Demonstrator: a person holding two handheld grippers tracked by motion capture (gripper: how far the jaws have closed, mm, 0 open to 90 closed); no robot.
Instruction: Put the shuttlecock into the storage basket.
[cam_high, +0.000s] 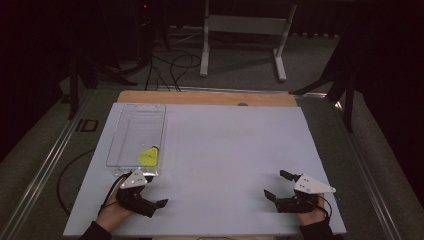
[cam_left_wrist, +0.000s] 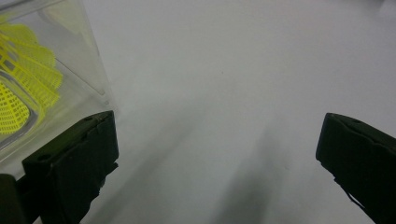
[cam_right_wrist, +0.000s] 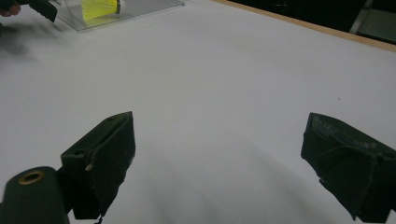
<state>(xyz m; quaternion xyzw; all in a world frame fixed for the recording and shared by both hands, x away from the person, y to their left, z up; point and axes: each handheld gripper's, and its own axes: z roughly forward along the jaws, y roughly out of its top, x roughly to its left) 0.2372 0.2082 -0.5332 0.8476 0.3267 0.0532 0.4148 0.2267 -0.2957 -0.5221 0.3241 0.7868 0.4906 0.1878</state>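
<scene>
Your left gripper sits in the lower left of the high view, just below the near end of the clear tray. Its jaws stand wide apart and hold nothing. Your right gripper sits in the lower right of that view, well apart from the tray, with its jaws also spread wide and empty.

The yellow shuttlecock lies inside the tray at its near end, to the left of centre in the high view. In the left gripper view it appears at the upper left, behind the tray wall. In the right gripper view it appears small at the top left.

Judge the work as at a resting point: the shuttlecock is in the tray and neither gripper touches it. The white table top carries no other loose item.

The shuttlecock's cork end probably points away from you, but the high view is too dim and small to confirm. The left gripper view cuts off most of the shuttlecock.
</scene>
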